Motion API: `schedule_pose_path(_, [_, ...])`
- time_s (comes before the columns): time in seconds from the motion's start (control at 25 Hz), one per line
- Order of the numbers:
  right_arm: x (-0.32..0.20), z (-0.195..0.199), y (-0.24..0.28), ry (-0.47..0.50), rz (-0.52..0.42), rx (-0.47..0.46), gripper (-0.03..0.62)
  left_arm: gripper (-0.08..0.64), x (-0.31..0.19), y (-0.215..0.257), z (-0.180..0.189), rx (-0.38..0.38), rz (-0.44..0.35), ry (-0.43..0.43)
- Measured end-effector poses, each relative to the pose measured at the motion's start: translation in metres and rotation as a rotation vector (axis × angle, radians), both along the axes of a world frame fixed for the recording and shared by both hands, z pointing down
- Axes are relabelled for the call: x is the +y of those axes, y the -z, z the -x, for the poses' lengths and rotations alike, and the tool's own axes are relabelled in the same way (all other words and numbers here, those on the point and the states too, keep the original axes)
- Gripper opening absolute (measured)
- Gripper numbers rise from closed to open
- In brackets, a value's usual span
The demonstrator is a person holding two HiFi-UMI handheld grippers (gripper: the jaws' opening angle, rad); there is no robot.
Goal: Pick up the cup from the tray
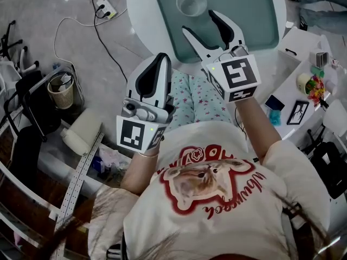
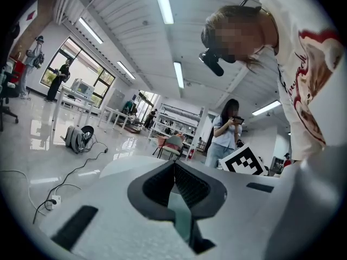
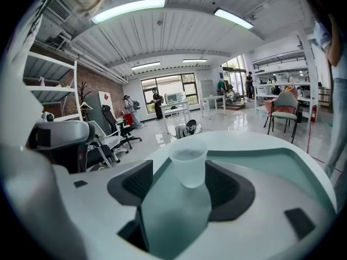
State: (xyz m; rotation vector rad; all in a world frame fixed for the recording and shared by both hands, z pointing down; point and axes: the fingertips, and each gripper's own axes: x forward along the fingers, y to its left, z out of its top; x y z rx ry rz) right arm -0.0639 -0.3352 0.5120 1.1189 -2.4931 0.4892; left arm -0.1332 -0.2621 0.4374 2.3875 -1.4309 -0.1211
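**Right gripper open at the cup, left gripper closed short of the tray**

A clear, translucent plastic cup (image 3: 188, 164) stands upright on the pale teal, round-cornered rectangular tray (image 1: 255, 20), near the tray's far left corner in the head view. The tray lies on a white round table (image 1: 142, 15).

The right gripper (image 1: 198, 20) reaches over the tray's near edge. Its jaws are spread wide, and their tips are just short of the cup. In the right gripper view the cup shows in the gap between the two dark pads, slightly beyond them. Neither pad touches it and nothing is gripped.

The left gripper (image 1: 161, 58) hangs outside the tray, off its near left corner and short of the table edge. Its jaws meet at the tips, with nothing between them.
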Motion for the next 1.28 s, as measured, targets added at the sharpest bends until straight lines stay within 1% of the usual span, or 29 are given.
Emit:
schedule_pose_path(0.12, [-0.003, 0.001, -0.009, -0.008, 0.018, 0.013, 0.275, 0.014, 0.001, -0.006, 0.003, 0.003, 0.010, 0.005])
schedule_pose_path(0.24, [-0.004, 0.002, -0.020, -0.007, 0.056, 0.046, 0.275, 0.014, 0.004, -0.011, 0.002, 0.011, 0.028, -0.004])
schedule_pose_path(0.44, [-0.005, 0.004, -0.031, -0.001, 0.093, 0.082, 0.275, 0.014, 0.007, -0.007, -0.003, 0.028, 0.020, -0.016])
schedule_pose_path(0.64, [-0.014, 0.005, -0.034, -0.020, 0.096, 0.084, 0.275, 0.014, 0.004, -0.007, -0.003, 0.050, 0.031, -0.007])
schedule_pose_path(0.88, [-0.024, 0.008, -0.035, -0.027, 0.096, 0.082, 0.276, 0.014, 0.006, -0.009, 0.001, 0.047, 0.051, 0.009])
schedule_pose_path(1.12, [-0.030, 0.012, -0.039, -0.030, 0.098, 0.081, 0.278, 0.014, 0.006, -0.014, 0.004, 0.039, 0.053, 0.021])
schedule_pose_path(1.28, [-0.033, 0.014, -0.040, -0.036, 0.096, 0.080, 0.279, 0.014, 0.005, -0.010, 0.004, 0.066, 0.063, 0.038])
